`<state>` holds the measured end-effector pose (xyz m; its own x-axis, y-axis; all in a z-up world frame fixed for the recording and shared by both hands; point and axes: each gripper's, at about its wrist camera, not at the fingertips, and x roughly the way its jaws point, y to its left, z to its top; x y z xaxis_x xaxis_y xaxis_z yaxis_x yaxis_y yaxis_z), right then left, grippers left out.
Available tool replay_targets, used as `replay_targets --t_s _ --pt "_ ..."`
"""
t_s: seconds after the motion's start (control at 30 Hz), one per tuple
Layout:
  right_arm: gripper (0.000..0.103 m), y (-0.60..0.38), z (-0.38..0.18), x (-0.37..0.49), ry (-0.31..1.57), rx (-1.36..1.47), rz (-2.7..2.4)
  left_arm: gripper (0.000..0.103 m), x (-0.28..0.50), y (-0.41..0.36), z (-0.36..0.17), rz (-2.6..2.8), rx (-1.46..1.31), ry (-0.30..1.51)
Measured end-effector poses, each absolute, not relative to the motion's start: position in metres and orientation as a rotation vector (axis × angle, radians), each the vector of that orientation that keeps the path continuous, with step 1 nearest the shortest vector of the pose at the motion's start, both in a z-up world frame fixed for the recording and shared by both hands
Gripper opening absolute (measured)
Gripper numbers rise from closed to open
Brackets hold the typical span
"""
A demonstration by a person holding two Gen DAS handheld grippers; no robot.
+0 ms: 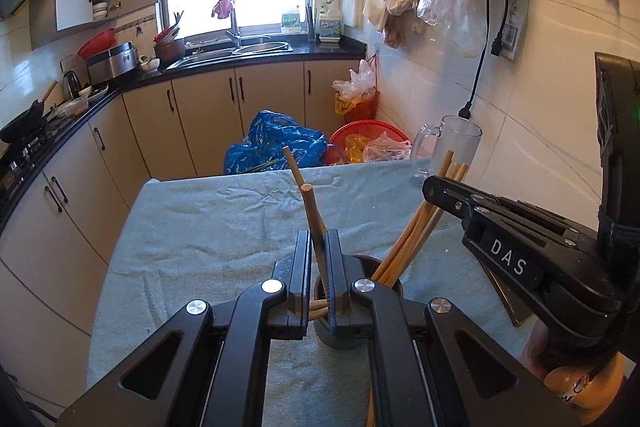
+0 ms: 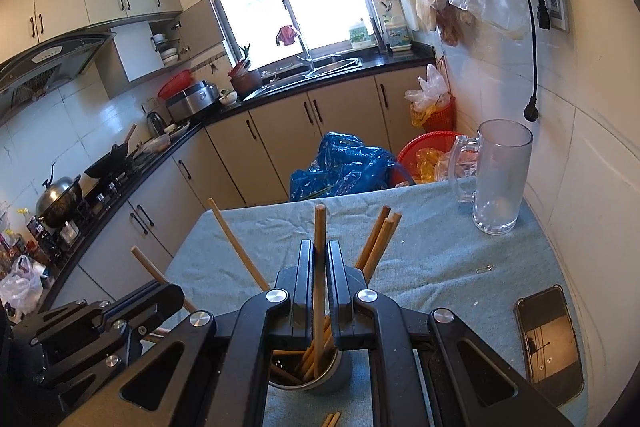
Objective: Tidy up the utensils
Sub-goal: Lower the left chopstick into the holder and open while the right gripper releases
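Note:
My left gripper (image 1: 319, 245) is shut on two wooden chopsticks (image 1: 310, 211) that cross and stick up past its tips. Right below it stands a dark round cup (image 1: 344, 337) with several chopsticks (image 1: 408, 239) leaning out to the right. My right gripper (image 2: 320, 249) is shut on one upright chopstick (image 2: 319, 227) whose lower end reaches into the cup (image 2: 326, 383). More chopsticks (image 2: 376, 239) lean in that cup. The right gripper (image 1: 434, 189) also shows from the side at right, and the left gripper (image 2: 160, 297) at lower left.
A blue-grey cloth (image 1: 200, 227) covers the table. An empty glass mug (image 2: 500, 179) stands at its far right, a phone (image 2: 550, 339) lies near the right edge, and loose chopsticks (image 2: 332, 419) lie in front of the cup. A tiled wall runs along the right.

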<state>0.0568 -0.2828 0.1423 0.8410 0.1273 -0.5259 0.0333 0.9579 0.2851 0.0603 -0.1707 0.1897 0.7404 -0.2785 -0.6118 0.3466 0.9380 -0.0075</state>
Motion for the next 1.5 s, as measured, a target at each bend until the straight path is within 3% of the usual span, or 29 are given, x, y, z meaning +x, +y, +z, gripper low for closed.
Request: replay_targets --t_s 0.3,0.47,0.57,0.83,1.5 --pt "0.009 -0.282 0.144 0.056 0.569 0.296 0.058 0.006 0.057 -0.169 0.192 -0.343 0.095 0.653" --pt "0.038 -0.284 0.150 0.049 0.548 0.321 0.050 0.008 0.041 -0.170 0.199 -0.340 0.131 0.611" --pt "0.038 -0.287 0.157 0.041 0.532 0.329 0.043 0.021 0.032 -0.169 0.205 -0.337 0.141 0.590" --pt "0.045 -0.286 0.184 0.010 0.480 0.321 0.028 0.035 -0.003 -0.157 0.225 -0.323 0.136 0.538" --pt "0.054 -0.322 0.222 -0.137 0.430 0.207 -0.075 0.055 -0.144 -0.090 0.234 -0.307 0.132 0.430"
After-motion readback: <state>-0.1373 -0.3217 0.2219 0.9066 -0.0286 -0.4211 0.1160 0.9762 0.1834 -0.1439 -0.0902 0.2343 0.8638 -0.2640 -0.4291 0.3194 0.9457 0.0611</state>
